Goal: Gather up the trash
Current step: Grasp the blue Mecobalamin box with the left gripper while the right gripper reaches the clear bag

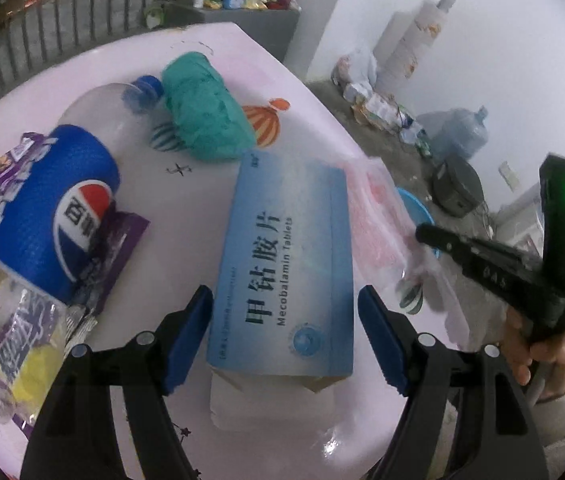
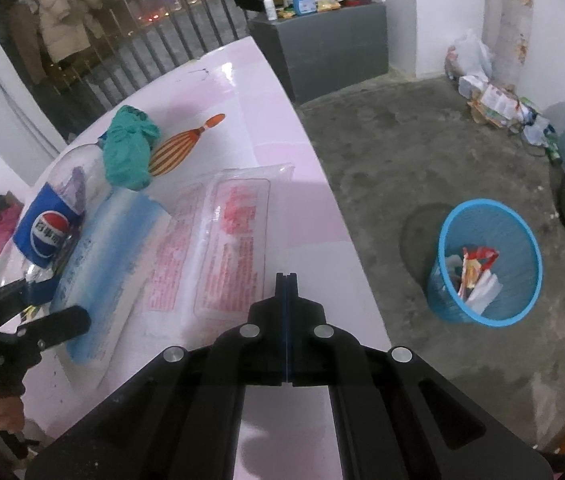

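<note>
A blue-and-white tablet box (image 1: 286,248) (image 2: 110,240) lies flat on the pink table (image 2: 242,92). My left gripper (image 1: 284,292) is open and straddles the box's near end, its blue pads just clear of both sides. A clear plastic pack with red print (image 2: 226,240) (image 1: 378,216) lies to the box's right. My right gripper (image 2: 286,276) is shut and empty, hovering over the pack's near edge. A Pepsi bottle (image 1: 62,200) (image 2: 48,232) on its side and a crumpled teal bag (image 1: 206,108) (image 2: 128,152) lie further back.
On the concrete floor right of the table stands a blue mesh wastebasket (image 2: 486,260) holding several wrappers. A purple snack wrapper (image 1: 118,248) lies under the bottle. A grey cabinet (image 2: 322,48) with clutter and a railing stand behind the table.
</note>
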A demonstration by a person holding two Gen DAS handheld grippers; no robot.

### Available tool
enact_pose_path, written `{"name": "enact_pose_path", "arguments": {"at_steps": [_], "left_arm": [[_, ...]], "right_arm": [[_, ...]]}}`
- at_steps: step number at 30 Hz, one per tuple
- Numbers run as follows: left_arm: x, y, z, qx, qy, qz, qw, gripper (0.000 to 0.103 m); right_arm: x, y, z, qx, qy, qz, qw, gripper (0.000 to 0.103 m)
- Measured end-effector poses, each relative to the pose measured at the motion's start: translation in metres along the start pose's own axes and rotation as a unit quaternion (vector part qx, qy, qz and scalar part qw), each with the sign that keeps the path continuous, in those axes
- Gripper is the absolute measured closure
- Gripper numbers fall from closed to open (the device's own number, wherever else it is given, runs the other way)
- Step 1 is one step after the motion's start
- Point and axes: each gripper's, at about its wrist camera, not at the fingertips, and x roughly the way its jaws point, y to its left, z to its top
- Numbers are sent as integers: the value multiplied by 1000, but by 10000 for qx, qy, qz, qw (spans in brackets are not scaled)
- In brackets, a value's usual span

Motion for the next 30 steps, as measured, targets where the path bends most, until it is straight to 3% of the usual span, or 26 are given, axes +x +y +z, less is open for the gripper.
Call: {"name": "enact_pose_path", "arguments": {"at_steps": [5, 10, 18, 30], "left_arm": [[4, 1, 3, -69, -88, 129, 9999, 30], [9, -9, 5, 245, -319, 236, 9989, 30], [11, -22, 1, 365, -239, 226, 9988, 30], [31, -38, 0, 560, -169, 576, 9966, 32]], "right_arm": [[-3, 6, -7, -163, 62, 85, 9998, 103], [-7, 6, -12, -177, 75, 106, 9998, 103], [-16, -6, -25, -73, 164, 317, 9993, 103], [-14, -14, -27, 360, 258, 760, 9961, 101]]}}
